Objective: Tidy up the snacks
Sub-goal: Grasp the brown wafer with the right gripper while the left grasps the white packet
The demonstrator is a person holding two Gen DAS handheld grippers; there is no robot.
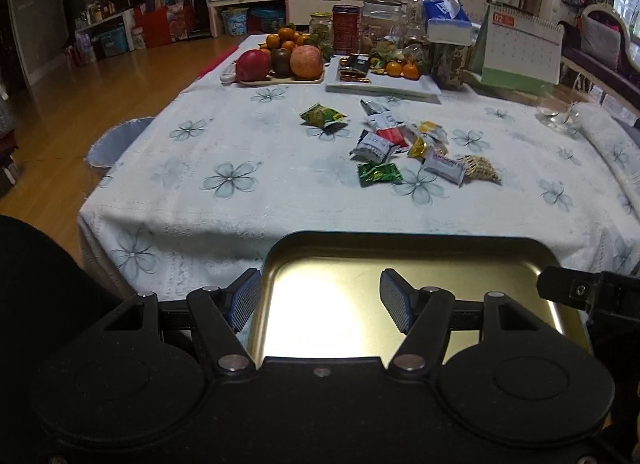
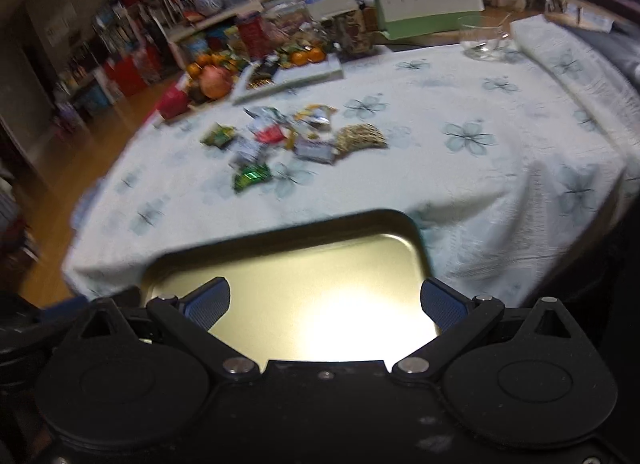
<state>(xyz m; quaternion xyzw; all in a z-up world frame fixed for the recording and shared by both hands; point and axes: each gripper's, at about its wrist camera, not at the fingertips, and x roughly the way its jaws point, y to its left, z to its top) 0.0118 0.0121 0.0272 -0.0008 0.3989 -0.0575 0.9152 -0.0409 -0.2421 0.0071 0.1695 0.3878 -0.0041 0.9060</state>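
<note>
Tongs (image 1: 320,296) agape over gold tray (image 1: 400,260)

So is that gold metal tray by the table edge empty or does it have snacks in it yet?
Empty. The gold metal tray shows only bare shiny bottom; the wrapped snacks lie on the tablecloth.

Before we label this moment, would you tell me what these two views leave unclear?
- Gold tray: near part hidden behind the left gripper body, left wrist view.
- Snack packets: smeared by motion blur, right wrist view; print unreadable.
- Calendar dates: too small.
</note>
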